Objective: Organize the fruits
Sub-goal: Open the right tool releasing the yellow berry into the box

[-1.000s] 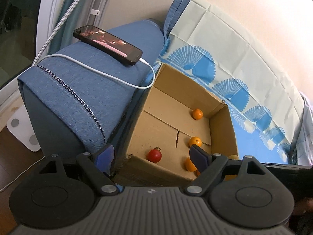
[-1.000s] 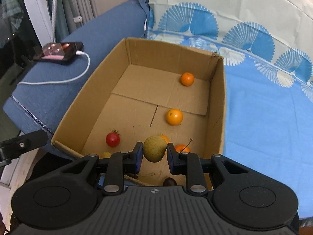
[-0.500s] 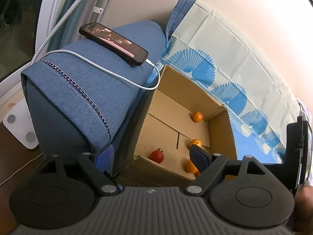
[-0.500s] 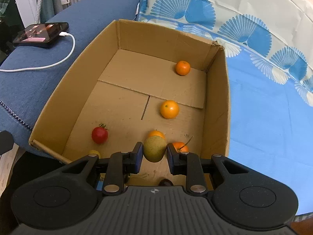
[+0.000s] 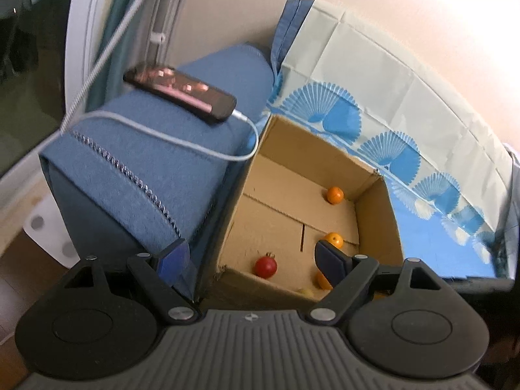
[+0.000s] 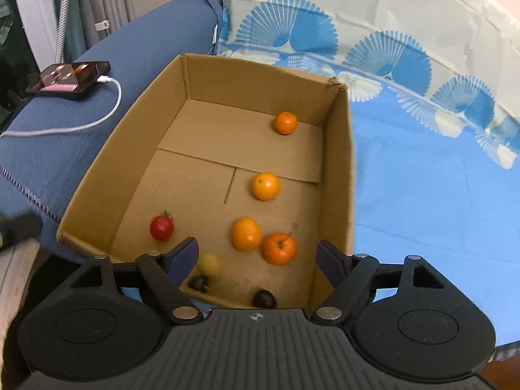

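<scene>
Fruits [image 6: 266, 186] lie in cardboard box [image 6: 338, 175]; right gripper [image 6: 256, 256] opening, empty; left gripper [image 5: 250, 256] released.

The right gripper [image 6: 256, 256], clamped on a greenish-yellow fruit a moment ago, now has its jaws opening with nothing between them — that fruit no longer hangs there. A small yellow fruit [image 6: 209, 263] now shows fully in the cardboard box [image 6: 334, 175] by the left finger, and two dark fruits [image 6: 264, 298] show at the near wall — one was half hidden before
</scene>
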The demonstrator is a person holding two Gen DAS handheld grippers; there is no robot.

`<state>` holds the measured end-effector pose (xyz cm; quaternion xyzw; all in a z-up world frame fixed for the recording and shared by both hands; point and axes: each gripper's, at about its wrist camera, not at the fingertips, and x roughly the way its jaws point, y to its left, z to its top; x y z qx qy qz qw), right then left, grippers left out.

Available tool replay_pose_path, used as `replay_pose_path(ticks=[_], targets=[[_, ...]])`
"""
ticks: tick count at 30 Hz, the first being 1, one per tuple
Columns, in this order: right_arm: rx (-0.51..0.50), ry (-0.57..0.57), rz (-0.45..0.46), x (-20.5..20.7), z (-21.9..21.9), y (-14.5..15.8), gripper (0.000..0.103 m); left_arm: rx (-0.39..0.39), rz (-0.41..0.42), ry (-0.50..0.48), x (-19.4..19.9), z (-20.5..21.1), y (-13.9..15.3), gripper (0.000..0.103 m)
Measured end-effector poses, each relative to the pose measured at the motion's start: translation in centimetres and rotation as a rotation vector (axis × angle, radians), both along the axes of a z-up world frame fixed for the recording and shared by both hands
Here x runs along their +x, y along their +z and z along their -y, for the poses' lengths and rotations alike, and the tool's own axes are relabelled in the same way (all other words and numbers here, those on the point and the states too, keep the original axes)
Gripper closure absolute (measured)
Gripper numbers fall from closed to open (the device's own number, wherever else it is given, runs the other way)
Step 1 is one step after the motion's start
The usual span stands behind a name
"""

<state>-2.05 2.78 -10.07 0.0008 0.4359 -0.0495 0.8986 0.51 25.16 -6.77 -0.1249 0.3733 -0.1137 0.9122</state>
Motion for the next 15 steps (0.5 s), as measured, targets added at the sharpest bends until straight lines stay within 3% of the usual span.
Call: replay_pose_path(ticks=[9,15], targets=[[-0.014,0.140,0.137,-5.6,-1.3,2.0,0.004,0.174,0.098,-0.078,-3.2,4.4,2.5,0.015],[0.034,0.116,0.210,-8.0,0.5,3.1,0.001,0.225,0.122,-0.087,-4.8,6.3,3.5,0.011]])
